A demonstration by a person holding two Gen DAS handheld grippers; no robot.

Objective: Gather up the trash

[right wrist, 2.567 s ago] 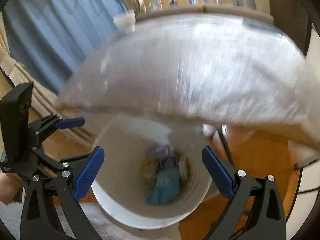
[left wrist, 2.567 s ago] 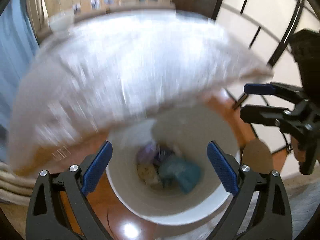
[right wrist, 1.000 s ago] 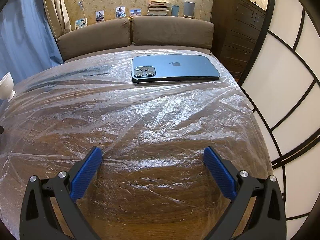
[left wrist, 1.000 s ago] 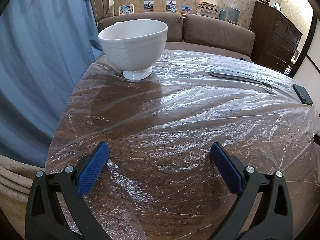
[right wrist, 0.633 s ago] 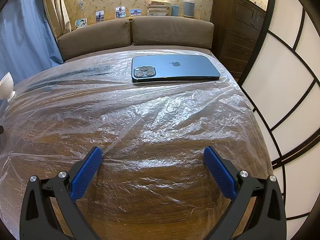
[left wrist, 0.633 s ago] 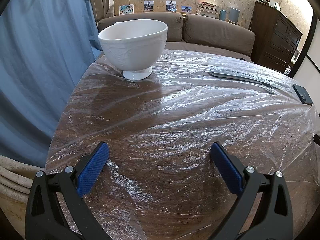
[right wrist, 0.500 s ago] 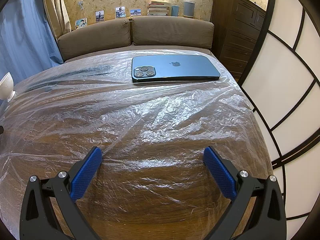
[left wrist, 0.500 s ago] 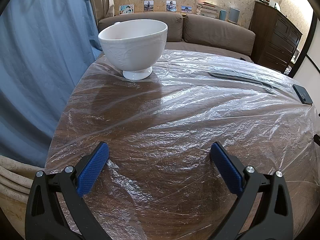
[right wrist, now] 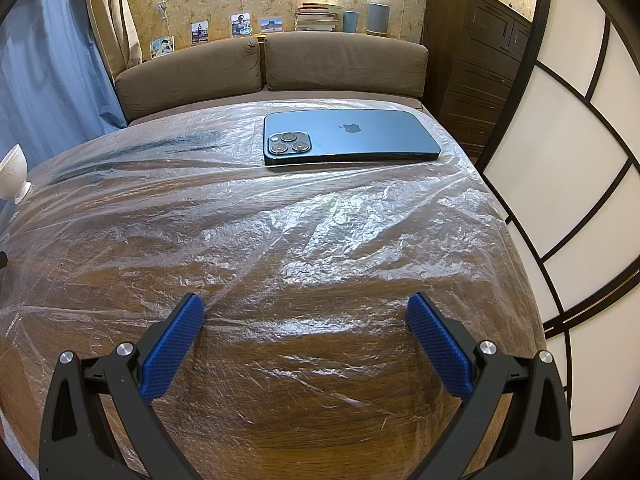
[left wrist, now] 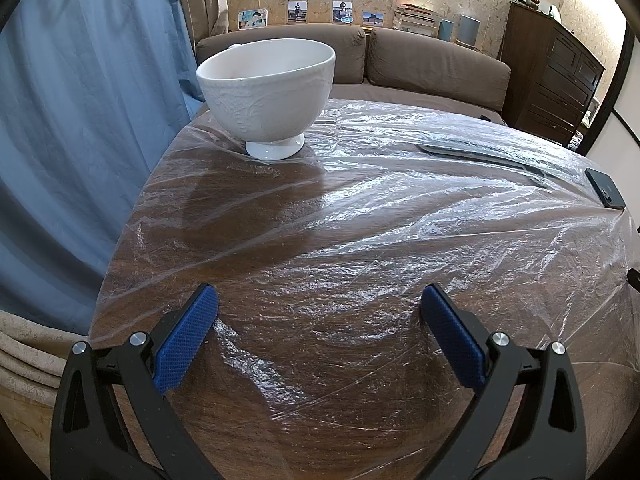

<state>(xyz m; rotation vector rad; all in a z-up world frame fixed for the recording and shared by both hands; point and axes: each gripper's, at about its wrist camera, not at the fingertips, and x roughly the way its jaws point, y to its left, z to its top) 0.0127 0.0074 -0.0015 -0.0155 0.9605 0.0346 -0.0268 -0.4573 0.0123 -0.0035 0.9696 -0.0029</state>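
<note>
A wooden table [left wrist: 320,420] [right wrist: 320,432] is covered with crinkled clear plastic film [left wrist: 400,240] [right wrist: 320,240]. I see no loose trash on it in either view. My left gripper [left wrist: 320,300] hovers open over the table's near edge, nothing between its blue pads. My right gripper [right wrist: 306,304] is likewise open and holds nothing, low over the near right part of the table. The white bin seen earlier is out of view.
A white footed bowl [left wrist: 268,96] [right wrist: 12,176] stands at the far left of the table. A blue phone [right wrist: 348,136] [left wrist: 604,194] lies face down at the far right. Behind are a brown sofa [right wrist: 272,68], a blue curtain [left wrist: 72,120] and a dark cabinet [right wrist: 472,60].
About 2.6 s ago both grippers hung over a white bin with trash beside the table; they have since risen to table level. Over the last second nothing has moved.
</note>
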